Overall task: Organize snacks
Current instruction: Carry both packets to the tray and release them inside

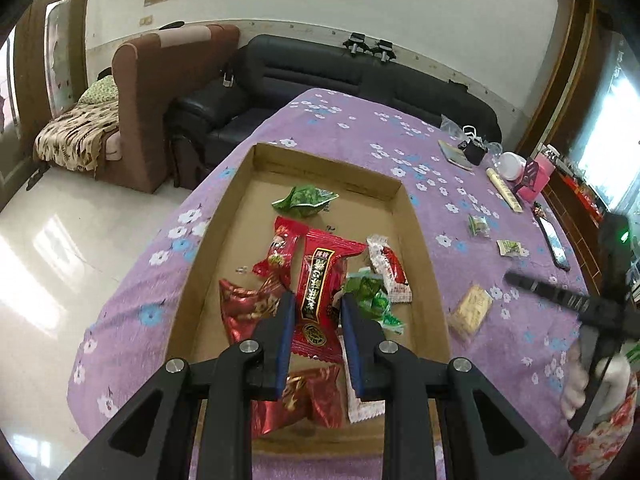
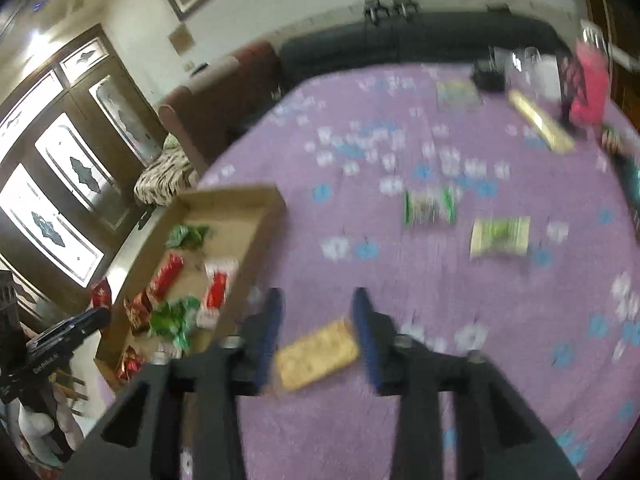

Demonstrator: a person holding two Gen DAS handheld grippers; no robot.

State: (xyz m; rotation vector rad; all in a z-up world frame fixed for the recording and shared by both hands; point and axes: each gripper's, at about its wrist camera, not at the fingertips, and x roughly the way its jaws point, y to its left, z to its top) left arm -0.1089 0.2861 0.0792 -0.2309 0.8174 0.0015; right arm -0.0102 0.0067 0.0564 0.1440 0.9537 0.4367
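Note:
A shallow cardboard tray [image 1: 424, 248] on the purple flowered tablecloth holds several red and green snack packets. My left gripper [image 1: 316, 300] hovers open over the tray, its blue pads either side of a big red packet [image 1: 320, 280] lying there. My right gripper [image 2: 316, 300] is open above a yellow cracker packet [image 2: 316, 354] on the cloth, which lies between its fingers; the view is blurred. The cracker packet also shows in the left wrist view [image 1: 470, 310], with the right gripper [image 1: 560, 300] just beyond it. The tray shows at left in the right wrist view [image 2: 260, 232].
Two small green packets [image 2: 430, 204] [image 2: 500, 236] lie loose on the cloth farther out. At the table's far right stand a pink box [image 1: 538, 176], a white cup [image 1: 512, 164], a long yellow stick packet [image 1: 504, 190] and a phone [image 1: 554, 242]. A black sofa [image 1: 320, 76] stands behind.

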